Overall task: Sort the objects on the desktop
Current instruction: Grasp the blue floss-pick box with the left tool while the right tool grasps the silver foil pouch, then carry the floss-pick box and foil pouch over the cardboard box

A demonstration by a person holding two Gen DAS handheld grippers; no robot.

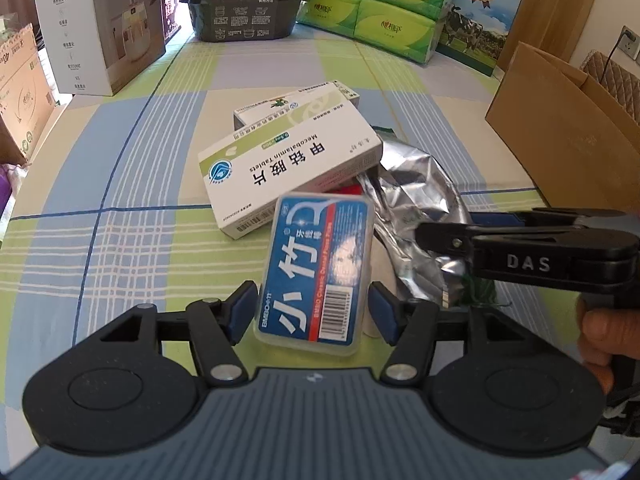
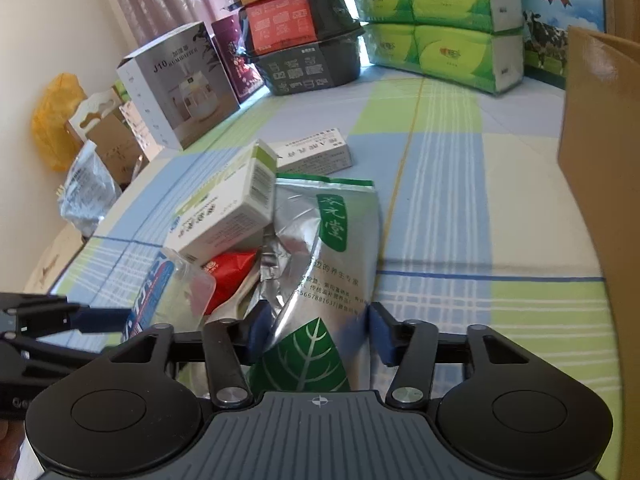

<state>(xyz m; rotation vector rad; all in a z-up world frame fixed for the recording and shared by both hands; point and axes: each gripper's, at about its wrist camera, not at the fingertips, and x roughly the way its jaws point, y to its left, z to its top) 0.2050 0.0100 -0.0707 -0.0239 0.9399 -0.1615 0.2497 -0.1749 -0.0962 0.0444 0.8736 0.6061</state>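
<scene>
- The floss case (image 1: 316,270), a clear plastic box with a blue label, sits between the pads of the left gripper (image 1: 316,312), its far end tilted up; the left pad looks to touch its side, while a slim gap shows at the right pad, so a firm clamp cannot be told.
- Just beyond the case lies a white tablet box (image 1: 288,168), resting askew on a second white box (image 1: 298,102) and on the pile below.
- A red packet (image 2: 230,274) peeks out under the tablet box, beside the case.
- To the right, a crumpled foil pouch (image 2: 320,248) with a green leaf print lies on the worktop (image 1: 120,184), which is covered by a blue-and-green checked cloth.
- The right gripper (image 2: 316,334) has its pads spread apart on either side of the pouch's near end; contact cannot be told.
- A hand (image 1: 604,332) holds the right gripper's handle.
- Along the far edge stand a humidifier box (image 1: 100,28), stacked dark tubs (image 1: 244,16) and green tissue packs (image 1: 384,8).
- A brown carton (image 1: 560,128) stands at the right.
</scene>
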